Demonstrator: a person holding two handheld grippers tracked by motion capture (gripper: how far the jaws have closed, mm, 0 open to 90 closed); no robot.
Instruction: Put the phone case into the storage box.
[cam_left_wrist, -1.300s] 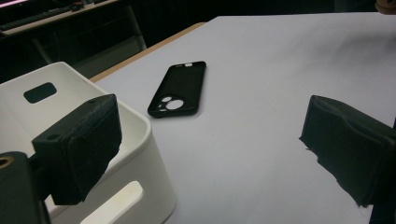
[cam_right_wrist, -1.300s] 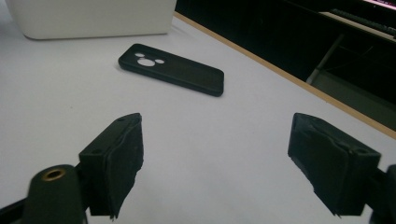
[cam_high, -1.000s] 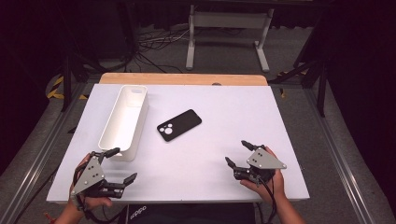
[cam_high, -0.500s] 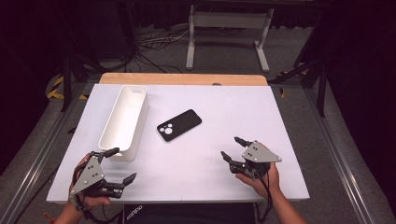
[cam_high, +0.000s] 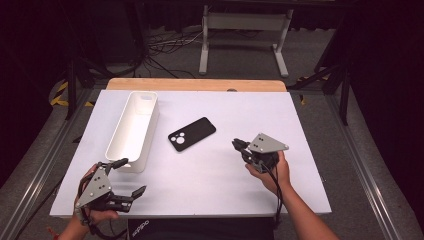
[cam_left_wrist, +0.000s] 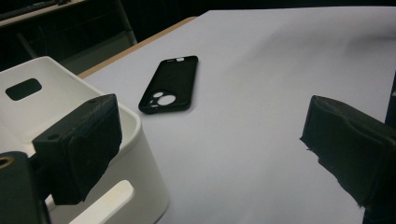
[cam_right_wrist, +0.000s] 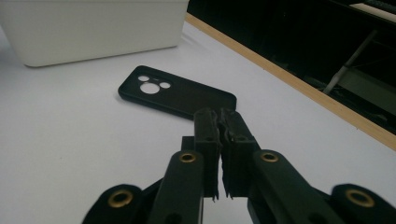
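Note:
A black phone case (cam_high: 192, 133) lies camera-holes up in the middle of the white table (cam_high: 260, 107). My right gripper (cam_high: 236, 144) hovers just right of it, its tips pointing at the case's near end. Its jaws have just been closing and now stand shut with nothing between them. In the right gripper view the shut right gripper (cam_right_wrist: 219, 115) sits just short of the case (cam_right_wrist: 175, 95). My left gripper (cam_high: 132, 175) rests open at the front left, beside the near end of a white bin (cam_high: 151, 131). In the left gripper view, the case (cam_left_wrist: 170, 84) lies beyond the wide-apart left gripper (cam_left_wrist: 215, 140).
The long white bin (cam_left_wrist: 144, 163) stands empty, running front to back on the table's left half, and also shows in the right gripper view (cam_right_wrist: 93, 28). A wooden strip (cam_high: 200, 84) edges the table's far side. Dark floor, cables and a metal stand lie beyond.
My right gripper has moved left and forward toward the phone case, rising a little, and its jaws have gone from open to shut. The left gripper has stayed put.

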